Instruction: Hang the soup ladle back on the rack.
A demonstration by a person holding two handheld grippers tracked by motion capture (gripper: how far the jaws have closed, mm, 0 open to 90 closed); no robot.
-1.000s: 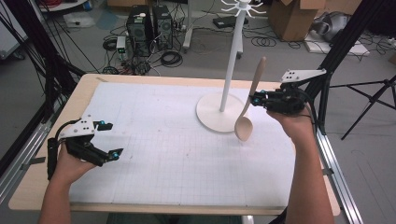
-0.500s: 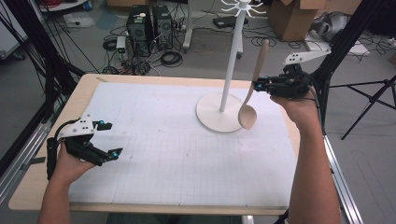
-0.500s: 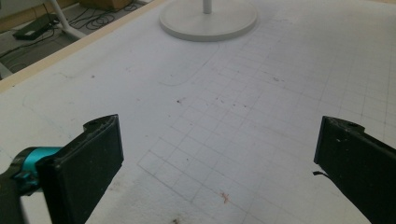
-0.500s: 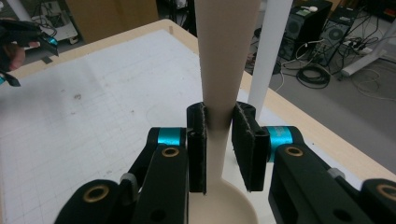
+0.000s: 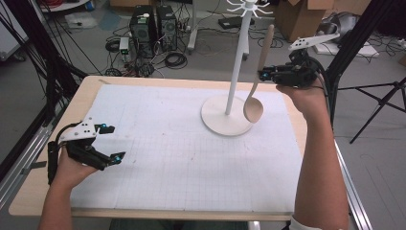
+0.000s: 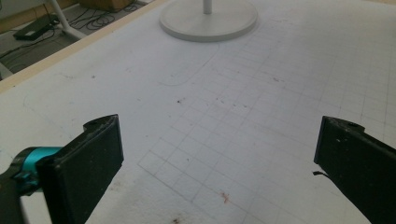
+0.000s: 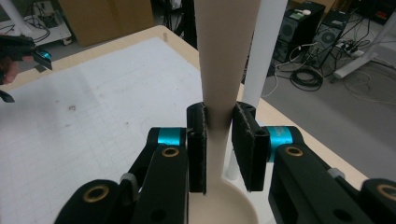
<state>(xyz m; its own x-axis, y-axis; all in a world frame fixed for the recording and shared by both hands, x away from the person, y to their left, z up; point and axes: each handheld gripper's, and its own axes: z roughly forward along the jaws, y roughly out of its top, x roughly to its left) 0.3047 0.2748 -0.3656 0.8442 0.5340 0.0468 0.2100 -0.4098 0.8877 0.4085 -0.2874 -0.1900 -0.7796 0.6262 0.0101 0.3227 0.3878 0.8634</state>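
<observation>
At the upper right of the high view we see the right gripper [image 5: 266, 75] held up above the table, its 2 jaws pinching the handle of a pale wooden spoon [image 5: 257, 81]. The spoon hangs nearly upright and slightly tilted, handle end up near the top of the frame and bowl down, the bowl hovering just above the right edge of the round base of a white stand [image 5: 233, 77]. The stand's thin pole rises just beside the spoon, to its left, and ends in a ring of small hooks at the very top of the frame.

In the right gripper view the 2 black pads [image 7: 198, 144] press against the narrow neck of the spoon [image 7: 225, 60] from either side, with the bowl at the bottom centre of the frame and the white pole [image 7: 261, 56] just behind the handle (whether they touch, we cannot tell).

At the lower left of the high view the left gripper [image 5: 111, 142] sits low over the white gridded mat [image 5: 172, 158], in the person's left hand [image 5: 72, 168]. Its jaws are spread wide with nothing between them. In the left gripper view the 2 jaws stand far apart at the bottom corners, over the mat [image 6: 224, 130], and the stand's base [image 6: 208, 19] lies at the top centre.
</observation>
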